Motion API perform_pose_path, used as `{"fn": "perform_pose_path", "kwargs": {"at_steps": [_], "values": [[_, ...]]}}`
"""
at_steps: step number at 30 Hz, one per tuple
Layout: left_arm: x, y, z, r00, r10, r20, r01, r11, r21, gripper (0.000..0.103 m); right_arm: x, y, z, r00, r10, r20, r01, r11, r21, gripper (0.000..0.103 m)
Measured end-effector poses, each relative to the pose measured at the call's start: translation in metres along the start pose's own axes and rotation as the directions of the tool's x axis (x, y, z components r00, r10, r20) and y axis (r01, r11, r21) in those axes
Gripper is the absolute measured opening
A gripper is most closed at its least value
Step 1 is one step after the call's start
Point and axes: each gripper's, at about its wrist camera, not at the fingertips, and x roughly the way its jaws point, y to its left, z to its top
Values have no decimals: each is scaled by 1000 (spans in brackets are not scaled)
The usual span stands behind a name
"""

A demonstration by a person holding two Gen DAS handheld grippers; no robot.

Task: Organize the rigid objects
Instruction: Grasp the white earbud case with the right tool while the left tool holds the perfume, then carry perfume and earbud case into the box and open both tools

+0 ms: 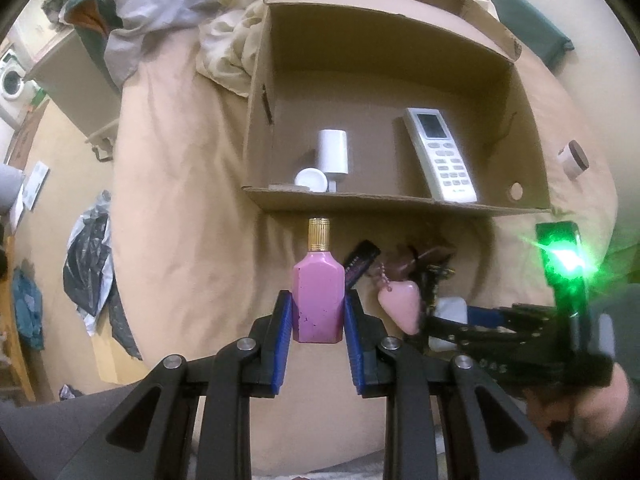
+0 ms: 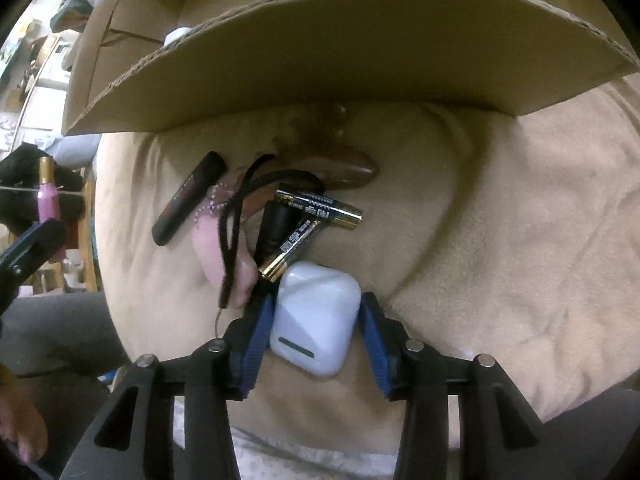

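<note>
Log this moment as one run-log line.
left claw: shut on pink bottle | right claw: around white earbud case, right pad apart | cardboard box: holds remote

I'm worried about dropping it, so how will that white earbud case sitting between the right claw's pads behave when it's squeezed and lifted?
The white earbud case looks like smooth, glossy, rounded plastic, so it may slip or twist between the pads. It looks rigid and probably light. A battery leans against its top edge and may roll off when it rises.

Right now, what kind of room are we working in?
Probably a bedroom: a beige bedsheet under the open cardboard box, rumpled bedding behind it. The white front-loading washing machine beyond suggests a home.
</note>
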Motion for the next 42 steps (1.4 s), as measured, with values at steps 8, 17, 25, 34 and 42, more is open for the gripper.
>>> {"fn": "perform_pose_path", "kwargs": {"at_steps": [8,17,25,34,42], "values": [[0,5,1,1000,21,5,-21,1000,-14,23,-9,6,2,999,-23,26,24,999,-36,41],[2,16,1,999,46,-1,-46,998,-45,23,-40,-10,-5,998,-36,51,36,999,0,41],[3,15,0,998,59,3,-59,997,-46,23,-78,-27,-10,989,-37,145,31,999,41,41],[-8,16,4,996,71,48,-69,997,-47,23,-126,-29,-9,966,35,258,-45,998,33,41],[-37,3,51,987,84,139,-84,996,-11,23,-173,-21,27,924,67,377,-64,998,-20,41]]}}
